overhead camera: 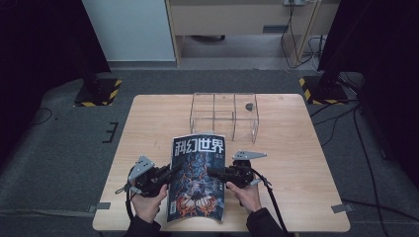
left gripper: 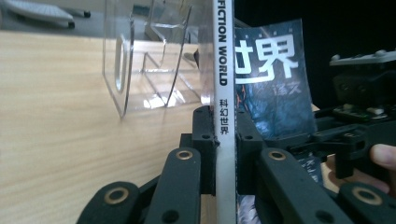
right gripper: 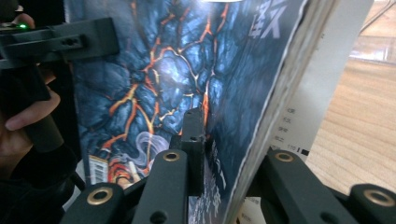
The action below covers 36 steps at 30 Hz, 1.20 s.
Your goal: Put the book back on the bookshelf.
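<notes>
Left hand-held gripper [overhead camera: 170, 173] sits at the near left of the counter [overhead camera: 296, 163], jaws pointing right, clenched on the spine edge of the magazine [overhead camera: 197, 177]. In the left gripper view both pads [left gripper: 204, 135] press flat against the white spine, one on each side, and the magazine [left gripper: 224, 93] stands upright between them.

The magazine is at the near centre of the counter, held between the two grippers, raised and tilted with its dark blue cover facing the camera; its near edge reaches close to the counter's near edge. White title characters run across the far end of the cover.

Just beyond the magazine's far edge stands a clear rack [overhead camera: 225, 116] with dividers, resting on the counter at far centre. In the left gripper view the rack [left gripper: 140, 60] appears left of the spine.

Right hand-held gripper [overhead camera: 211, 173] comes in from the near right, jaws pointing left, around the magazine's open page edge. In the right gripper view one jaw lies on the cover [right gripper: 154, 79] and the other behind the pages; whether the pads press I cannot tell.
</notes>
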Each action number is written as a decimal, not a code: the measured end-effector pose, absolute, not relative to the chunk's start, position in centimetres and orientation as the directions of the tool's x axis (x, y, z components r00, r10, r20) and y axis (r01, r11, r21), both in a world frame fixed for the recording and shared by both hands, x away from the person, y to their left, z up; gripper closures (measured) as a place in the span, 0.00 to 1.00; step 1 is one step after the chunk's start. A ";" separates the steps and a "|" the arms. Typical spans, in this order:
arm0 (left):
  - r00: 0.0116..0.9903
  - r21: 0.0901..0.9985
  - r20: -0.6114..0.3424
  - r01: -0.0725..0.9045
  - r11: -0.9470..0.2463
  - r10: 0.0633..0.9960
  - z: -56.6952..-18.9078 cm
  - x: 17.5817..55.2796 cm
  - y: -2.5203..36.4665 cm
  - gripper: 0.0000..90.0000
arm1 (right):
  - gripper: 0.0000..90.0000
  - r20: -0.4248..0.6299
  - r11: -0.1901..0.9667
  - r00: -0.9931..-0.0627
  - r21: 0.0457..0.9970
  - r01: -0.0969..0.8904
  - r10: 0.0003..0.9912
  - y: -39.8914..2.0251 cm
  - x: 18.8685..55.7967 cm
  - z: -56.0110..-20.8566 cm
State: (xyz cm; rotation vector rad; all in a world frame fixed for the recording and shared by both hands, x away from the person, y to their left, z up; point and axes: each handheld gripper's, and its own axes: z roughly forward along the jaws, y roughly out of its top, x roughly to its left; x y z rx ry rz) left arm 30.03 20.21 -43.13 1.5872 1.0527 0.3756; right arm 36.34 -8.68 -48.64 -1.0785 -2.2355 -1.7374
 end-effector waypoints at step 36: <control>0.587 0.956 -0.165 0.293 -0.018 0.792 -33.7 31.6 17.8 0.92 | 0.25 0.366 -0.008 -0.602 0.859 0.512 0.710 -16.1 38.3 -47.2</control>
